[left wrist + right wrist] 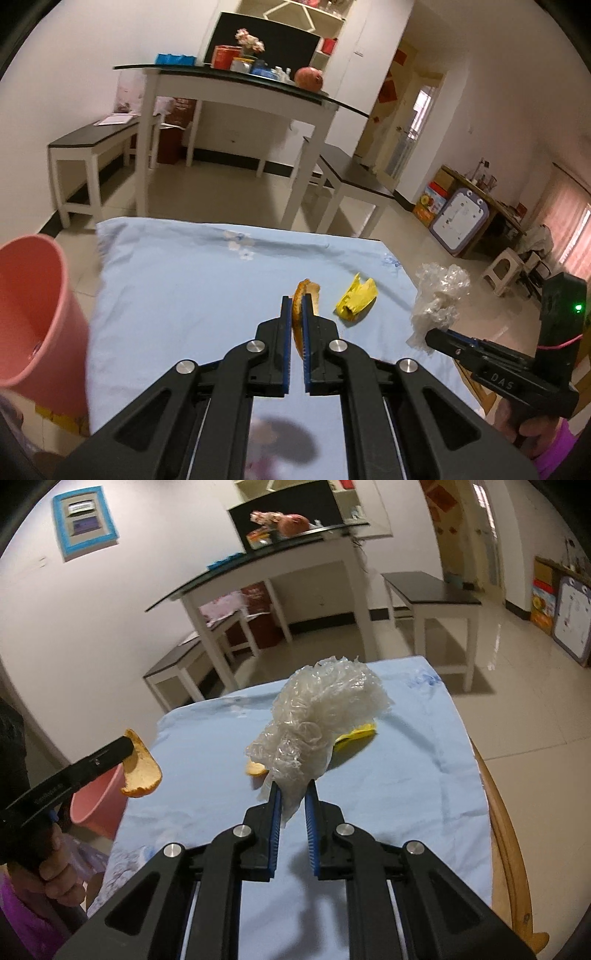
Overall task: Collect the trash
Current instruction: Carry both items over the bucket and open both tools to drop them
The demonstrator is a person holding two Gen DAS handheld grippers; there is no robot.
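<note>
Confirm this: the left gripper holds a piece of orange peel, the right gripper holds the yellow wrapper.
Not quite. The left gripper does hold orange peel, but the right gripper holds crumpled clear plastic; the yellow wrapper lies on the blue cloth, per the right wrist view.

The letters "DAS" stand in pale print on the black body of the right gripper (424,338) — seen from the left wrist view. Print on the left gripper (127,747) and on the boxes by the wall is too small to read.

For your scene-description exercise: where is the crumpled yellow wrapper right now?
The crumpled yellow wrapper lies on the light blue cloth, right of centre in the left wrist view, between the orange peel and the clear crumpled plastic.
</note>
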